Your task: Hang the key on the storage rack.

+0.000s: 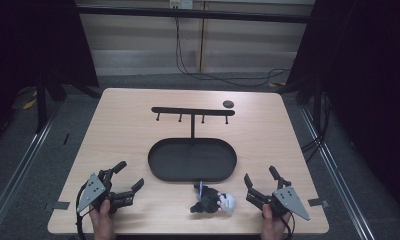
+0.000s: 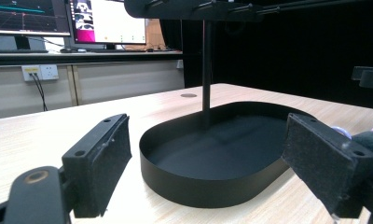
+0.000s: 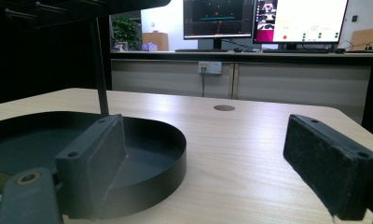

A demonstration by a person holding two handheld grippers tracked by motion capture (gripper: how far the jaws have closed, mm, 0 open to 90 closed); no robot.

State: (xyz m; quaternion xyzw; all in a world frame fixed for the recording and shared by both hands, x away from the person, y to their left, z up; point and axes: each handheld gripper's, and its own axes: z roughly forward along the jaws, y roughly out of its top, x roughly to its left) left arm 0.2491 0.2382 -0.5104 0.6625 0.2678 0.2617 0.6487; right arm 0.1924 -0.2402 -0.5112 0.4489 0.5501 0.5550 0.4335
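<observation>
Right now both grippers rest wide open and empty near the table's front edge, left gripper (image 1: 124, 181) and right gripper (image 1: 260, 182), with the small black-and-white key-ring bundle (image 1: 212, 201) lying between them, just before the black oval metal tray (image 1: 158, 165).

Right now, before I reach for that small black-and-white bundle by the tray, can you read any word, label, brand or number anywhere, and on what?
Nothing can be read.
Black tray and its hook stand: no markings.
Black-and-white bundle: no print that can be made out.
Monitors behind the table: graphs, windows and coloured dots, text too small and blurred.
Wall socket: no legible label.
Grey plates on the left gripper and right gripper: screw holes, no text.
</observation>
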